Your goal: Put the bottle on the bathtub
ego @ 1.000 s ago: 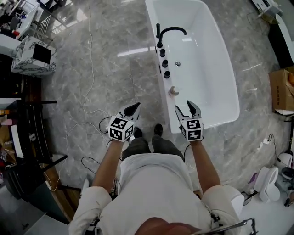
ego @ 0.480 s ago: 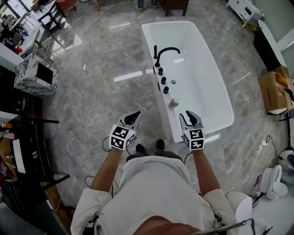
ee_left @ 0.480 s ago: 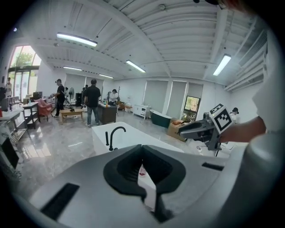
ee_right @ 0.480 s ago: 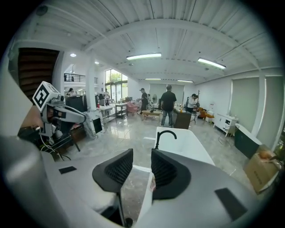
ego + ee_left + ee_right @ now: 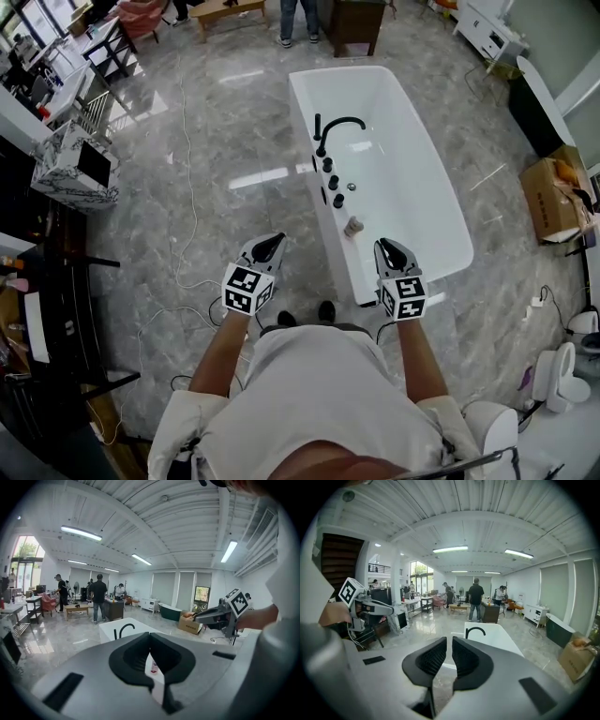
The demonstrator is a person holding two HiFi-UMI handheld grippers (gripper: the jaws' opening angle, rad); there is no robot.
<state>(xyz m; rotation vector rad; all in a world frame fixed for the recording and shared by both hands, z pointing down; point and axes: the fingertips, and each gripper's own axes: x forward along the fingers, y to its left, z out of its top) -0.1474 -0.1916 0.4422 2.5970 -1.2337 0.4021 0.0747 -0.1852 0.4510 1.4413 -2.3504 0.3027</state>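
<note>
Left arm (image 5: 217, 349) and right arm (image 5: 416, 354) are stretched forward, side by side. Left gripper (image 5: 268, 246) is empty, jaw tips touching. Right gripper (image 5: 391, 247) is empty too, jaws a thin slit apart.

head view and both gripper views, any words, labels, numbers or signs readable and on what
No text can be read.
Small bottle on the white bathtub's rim: label too small to read.
Brown cardboard box: print too blurred.
Black-and-white marker cubes: square patterns only, no words.
</note>
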